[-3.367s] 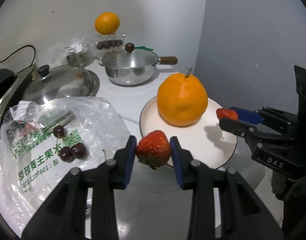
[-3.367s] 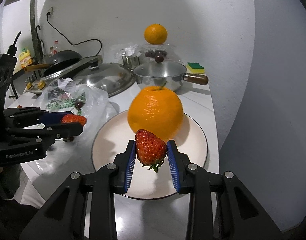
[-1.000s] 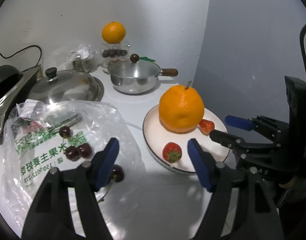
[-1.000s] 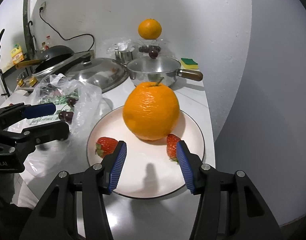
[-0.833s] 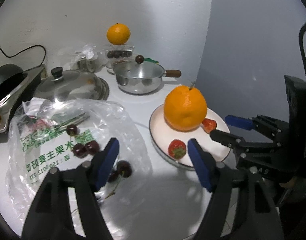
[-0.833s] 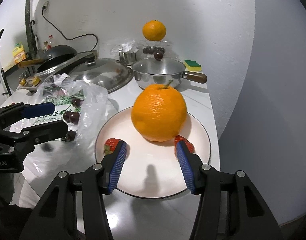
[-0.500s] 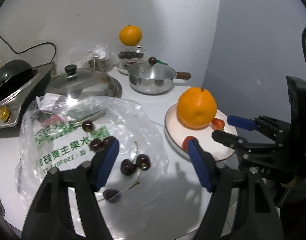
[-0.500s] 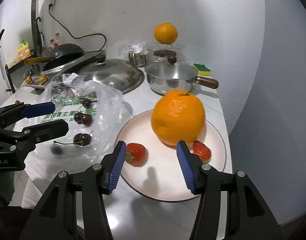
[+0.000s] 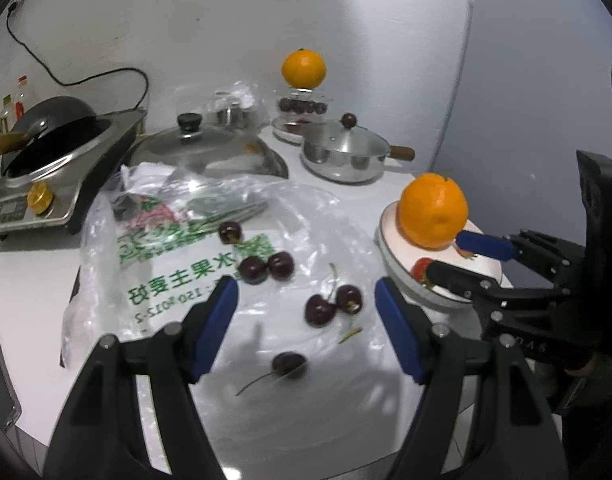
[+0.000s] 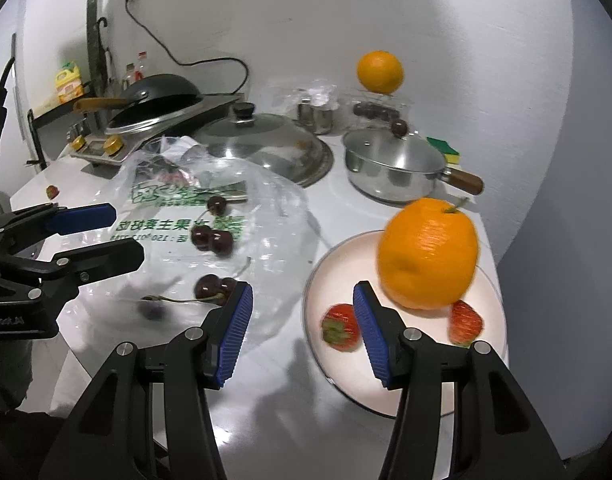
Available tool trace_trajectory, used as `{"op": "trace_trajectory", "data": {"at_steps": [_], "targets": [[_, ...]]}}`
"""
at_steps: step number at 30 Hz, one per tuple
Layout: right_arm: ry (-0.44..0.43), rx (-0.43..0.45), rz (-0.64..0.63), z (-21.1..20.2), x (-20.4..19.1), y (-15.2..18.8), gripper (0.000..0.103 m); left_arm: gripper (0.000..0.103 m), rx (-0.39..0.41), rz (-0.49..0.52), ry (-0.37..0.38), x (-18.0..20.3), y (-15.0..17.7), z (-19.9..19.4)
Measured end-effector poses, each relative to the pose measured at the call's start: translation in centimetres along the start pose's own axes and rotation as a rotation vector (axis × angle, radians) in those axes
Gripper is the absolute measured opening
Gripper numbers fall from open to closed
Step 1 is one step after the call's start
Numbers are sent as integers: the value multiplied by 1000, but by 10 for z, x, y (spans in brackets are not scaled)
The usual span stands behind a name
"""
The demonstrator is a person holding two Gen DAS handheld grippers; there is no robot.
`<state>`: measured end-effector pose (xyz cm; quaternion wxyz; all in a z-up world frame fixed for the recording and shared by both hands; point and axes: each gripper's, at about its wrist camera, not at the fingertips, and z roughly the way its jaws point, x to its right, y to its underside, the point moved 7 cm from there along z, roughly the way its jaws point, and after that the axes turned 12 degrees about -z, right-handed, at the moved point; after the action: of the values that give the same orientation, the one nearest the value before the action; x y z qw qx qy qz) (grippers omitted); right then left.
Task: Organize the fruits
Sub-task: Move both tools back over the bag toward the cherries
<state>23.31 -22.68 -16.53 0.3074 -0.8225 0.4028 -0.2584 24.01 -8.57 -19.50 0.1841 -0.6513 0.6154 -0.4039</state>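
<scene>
A white plate (image 10: 418, 394) at the counter's right holds a big orange (image 10: 428, 254) and two strawberries, one at its left (image 10: 340, 326) and one at its right (image 10: 466, 320). Several dark cherries (image 9: 332, 306) lie on a clear plastic bag (image 9: 166, 276) left of the plate. My left gripper (image 9: 306, 296) stands open above the cherries, nothing between its fingers. My right gripper (image 10: 302, 300) is open too, over the gap between bag and plate (image 9: 446, 294), and holds nothing. In the left wrist view the right gripper's fingers (image 9: 482, 244) hide part of the plate.
At the back stand a lidded steel saucepan (image 10: 390, 168), a domed pot lid (image 10: 266, 144), a glass jar of cherries with a second orange (image 10: 380, 72) on top, and a sponge (image 10: 444, 148). A wok on a cooktop (image 9: 46, 160) fills the far left. One small fruit (image 10: 52, 191) lies alone at the left.
Both grippers moved left, away from the plate and toward the cherries on the bag. Earlier each let go of a strawberry onto the plate. Both have stayed open over the last second.
</scene>
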Motion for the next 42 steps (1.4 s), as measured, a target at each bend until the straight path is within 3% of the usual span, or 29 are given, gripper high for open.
{"op": "trace_trajectory", "data": {"at_steps": [19,42], "targets": [[-71,-16,-91,34,-53,-19,50,72,-48,-54,-46,-57,17,11],[-100,-87,-88,65,-60,1,50,72,-154,-14,-34,-46,47,41]]}}
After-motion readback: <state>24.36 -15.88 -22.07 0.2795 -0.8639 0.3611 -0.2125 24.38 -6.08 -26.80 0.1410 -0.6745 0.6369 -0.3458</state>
